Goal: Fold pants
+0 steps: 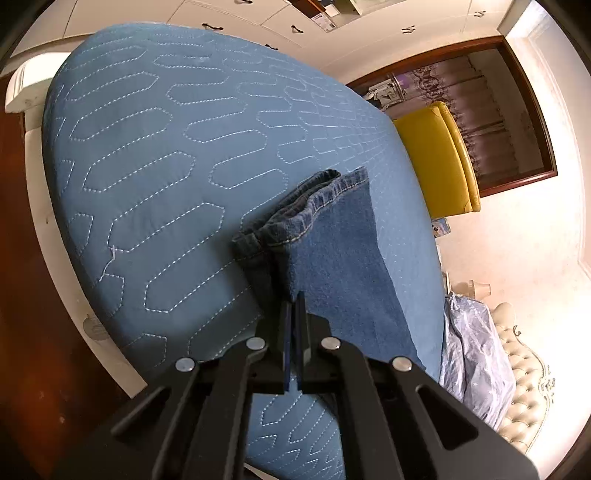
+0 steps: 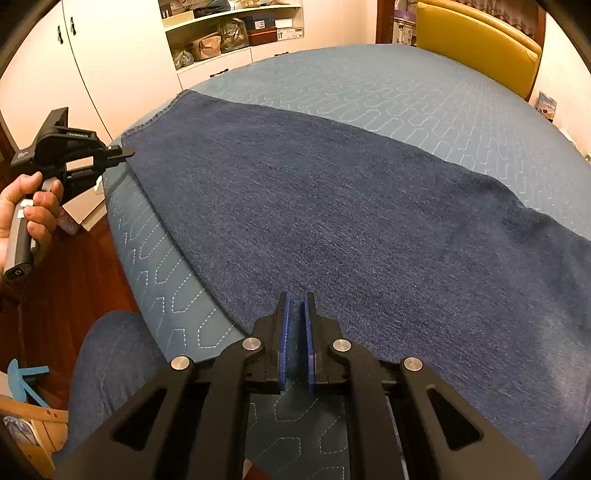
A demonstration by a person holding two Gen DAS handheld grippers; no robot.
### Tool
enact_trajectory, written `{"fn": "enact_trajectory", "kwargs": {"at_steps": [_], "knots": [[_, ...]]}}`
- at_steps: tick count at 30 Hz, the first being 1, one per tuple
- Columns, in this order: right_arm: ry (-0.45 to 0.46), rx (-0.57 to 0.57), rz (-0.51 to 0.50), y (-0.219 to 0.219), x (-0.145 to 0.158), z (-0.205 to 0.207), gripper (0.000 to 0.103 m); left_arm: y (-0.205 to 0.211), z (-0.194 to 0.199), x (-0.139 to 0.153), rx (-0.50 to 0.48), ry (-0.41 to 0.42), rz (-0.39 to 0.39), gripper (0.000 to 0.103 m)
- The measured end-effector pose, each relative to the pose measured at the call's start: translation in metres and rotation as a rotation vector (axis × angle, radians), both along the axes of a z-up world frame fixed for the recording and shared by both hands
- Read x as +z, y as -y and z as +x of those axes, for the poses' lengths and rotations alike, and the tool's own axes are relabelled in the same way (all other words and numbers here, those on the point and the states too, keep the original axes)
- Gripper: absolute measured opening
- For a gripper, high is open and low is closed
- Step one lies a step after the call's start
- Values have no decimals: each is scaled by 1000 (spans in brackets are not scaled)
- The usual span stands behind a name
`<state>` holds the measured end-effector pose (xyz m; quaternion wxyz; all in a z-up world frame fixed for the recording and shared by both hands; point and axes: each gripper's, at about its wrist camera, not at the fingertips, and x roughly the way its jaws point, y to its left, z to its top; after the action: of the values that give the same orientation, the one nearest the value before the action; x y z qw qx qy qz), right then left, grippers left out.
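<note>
1. Pants (image 2: pixel 332 206) are lying spread flat across a bed (image 2: pixel 424 96) covered in a blue quilted bedspread; the denim is reaching from the far left edge of the bed to the near right.
2. Left hand-held gripper (image 1: pixel 294 299) is clamping the pants fabric, fingers pressed together on the near edge of a leg; the hem end (image 1: pixel 295 210) with its stitched cuff is standing up bunched just beyond the fingertips.
3. In the right wrist view the left hand-held gripper (image 2: pixel 123 151) is sitting at the far left edge of the pants, tip touching the denim, and the person's left hand (image 2: pixel 29 210) is gripping its handle.
4. Right hand-held gripper (image 2: pixel 297 299) is sitting at the near edge of the pants, blue pads (image 2: pixel 284 332) slightly apart with denim showing between them; cannot tell if it is actually pinching the cloth.
5. Yellow headboard (image 2: pixel 480 40) is standing at the far right of the bed.
6. White cupboards (image 2: pixel 118 55) and open shelves (image 2: pixel 236 33) with bags and boxes are standing beyond the far side.
7. Person's knee (image 2: pixel 107 369) in blue denim is showing near left, over a red-brown wooden floor (image 2: pixel 74 266).
</note>
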<state>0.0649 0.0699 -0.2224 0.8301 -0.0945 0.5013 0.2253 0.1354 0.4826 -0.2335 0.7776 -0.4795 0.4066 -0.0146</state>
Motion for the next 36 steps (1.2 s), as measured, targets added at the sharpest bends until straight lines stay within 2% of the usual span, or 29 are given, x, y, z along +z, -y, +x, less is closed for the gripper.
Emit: {"fn": "enact_trajectory", "kwargs": {"at_steps": [6,8,10,12,14,15,16,18,21,23,26,28,30,32,33,35,36], "knots": [[60,-47,-8,3,16,4,8,-4,-2,-6,6,-5,-12,1],[73,-60,-22,3,16,7,14,-5,-2,-5,10,-6,-10,3],[82,-79,-56,3,11,11,14,-7,-8,0,29,-4,17,5],[49,-81,-97,3,-1,15,15,-10,-21,23,92,32,135,5],[77,-57,-130,-1,-6,11,15,-5,-26,49,93,82,266,5],[100,-44,-161,-5,-7,8,15,5,-23,63,61,101,360,9],[109,-42,-174,-7,-7,7,15,14,-20,71,28,114,408,19],[114,-48,-175,-7,-8,8,15,42,-5,86,-69,151,518,31],[108,-60,-171,-5,-9,8,16,96,29,98,-266,201,660,34],[108,-56,-187,-7,-10,8,16,125,54,94,-372,192,728,33],[92,-63,-191,-9,-8,9,17,153,93,73,-499,159,755,32],[59,-68,-158,-5,-5,14,18,159,110,58,-532,124,832,32],[33,-68,-109,0,1,19,26,152,123,46,-531,77,888,32],[67,-86,-71,7,15,27,53,132,129,38,-499,40,901,32],[89,-109,-66,9,21,32,56,122,129,35,-486,34,892,33],[100,-164,-27,15,31,55,57,105,126,37,-471,47,842,33],[96,-182,-6,17,35,67,56,98,122,41,-451,49,841,32]]}}
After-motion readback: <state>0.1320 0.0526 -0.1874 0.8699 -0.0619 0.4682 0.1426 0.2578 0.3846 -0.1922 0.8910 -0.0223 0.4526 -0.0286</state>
